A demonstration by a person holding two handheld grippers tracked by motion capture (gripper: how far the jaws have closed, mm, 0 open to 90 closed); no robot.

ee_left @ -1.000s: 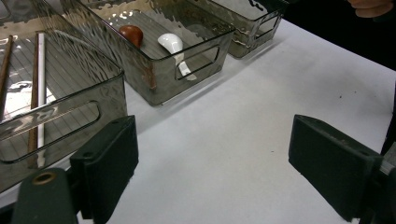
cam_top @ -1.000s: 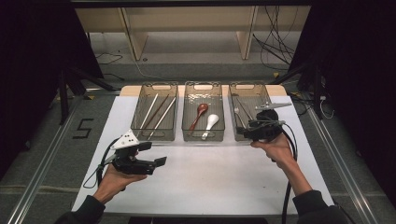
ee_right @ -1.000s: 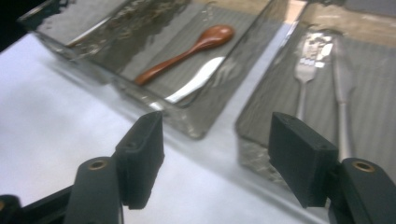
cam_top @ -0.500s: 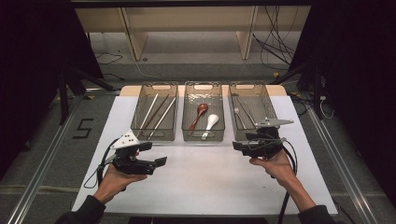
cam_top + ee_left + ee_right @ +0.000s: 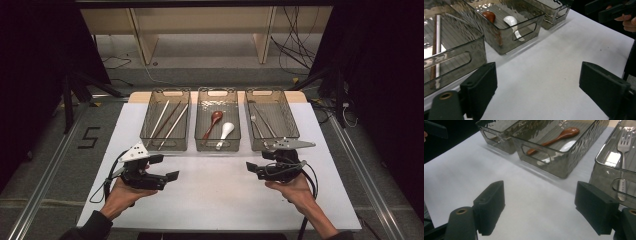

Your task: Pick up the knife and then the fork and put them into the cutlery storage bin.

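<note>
Three smoky clear bins stand in a row at the back of the white table (image 5: 220, 200). The left bin (image 5: 165, 148) holds chopsticks (image 5: 167, 122). In the middle bin (image 5: 217, 150) lie a brown spoon (image 5: 213, 121) and a white spoon (image 5: 225, 132). A fork (image 5: 624, 147) lies in the right bin (image 5: 272, 92). My left gripper (image 5: 167, 168) hovers open in front of the left bin, nothing between its jaws. My right gripper (image 5: 253, 170) is in front of the right bin; its jaws have just been opening and stand wide with nothing between them.
Bare white tabletop stretches between the two grippers and the bins. Dark floor with rails flanks the table, with a "5" mark (image 5: 90, 137) at the left. Wooden shelving legs and loose cables (image 5: 295, 45) lie beyond the far edge.
My right gripper has drawn back from over the right bin toward the person and sunk a little, its jaws spreading wider. The left gripper has stayed where it was.
</note>
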